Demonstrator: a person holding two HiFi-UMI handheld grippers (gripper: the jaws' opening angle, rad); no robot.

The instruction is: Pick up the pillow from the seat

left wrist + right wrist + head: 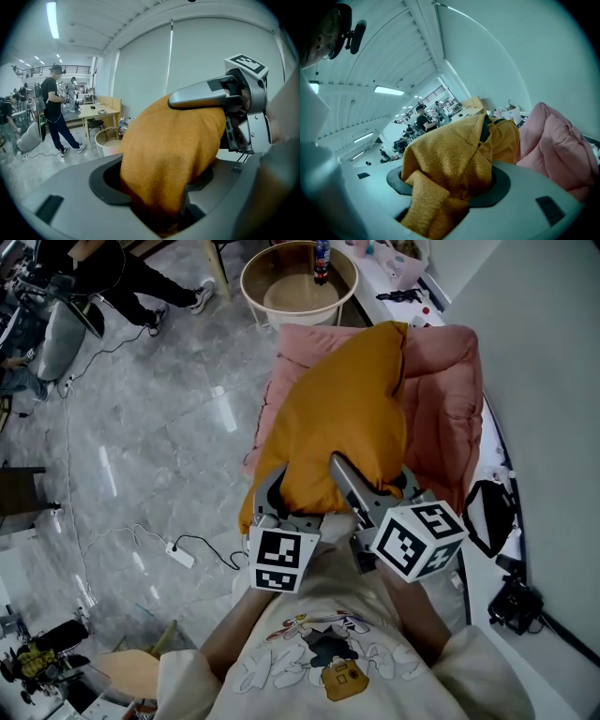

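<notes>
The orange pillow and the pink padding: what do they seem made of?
Orange pillow: probably fleece-like fabric, matt; finely nubby surface, soft folds. Pink padding: likely quilted stuffed cloth, matt; puffy seamed sections.

Cream cartoon-print shirt (323,667), grey right hand-held gripper (371,472)

Right gripper (445,190) jaws clamped on bunched orange pillow (450,150) fabric (dark zipper-like strip near its top). Pink padded seat (555,150) at 3 o'clock, just beside pillow. People (423,119) distant, 9 o'clock.
</notes>
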